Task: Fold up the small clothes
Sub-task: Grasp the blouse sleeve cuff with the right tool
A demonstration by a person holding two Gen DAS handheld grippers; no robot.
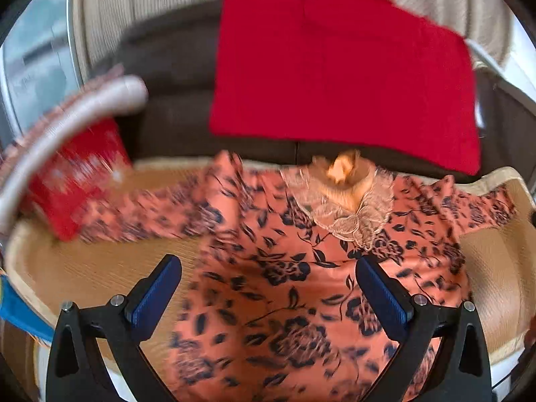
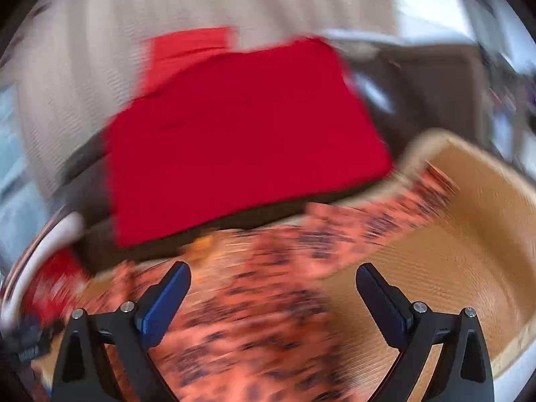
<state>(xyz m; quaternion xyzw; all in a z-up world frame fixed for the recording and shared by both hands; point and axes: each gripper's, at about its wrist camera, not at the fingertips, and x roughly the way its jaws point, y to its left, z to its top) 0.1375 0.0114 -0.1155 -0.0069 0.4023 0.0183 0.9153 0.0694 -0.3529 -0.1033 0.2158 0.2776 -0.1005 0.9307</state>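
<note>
The floral orange garment [image 1: 301, 284] lies spread flat on the woven mat [image 1: 93, 268], lace collar [image 1: 348, 214] at the far edge. Beyond, a folded red cloth [image 1: 335, 77] rests on the dark sofa [image 1: 174, 77]. Left gripper [image 1: 268, 288] and right gripper [image 2: 273, 296] both hang above, fingers wide apart, holding nothing.

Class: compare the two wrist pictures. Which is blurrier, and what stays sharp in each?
Right wrist view: heavy motion smear over the floral dress and red cloth; only the right gripper is crisp. Left wrist view: steadier, dress pattern readable, left gripper sharp, left edge smeared.
</note>
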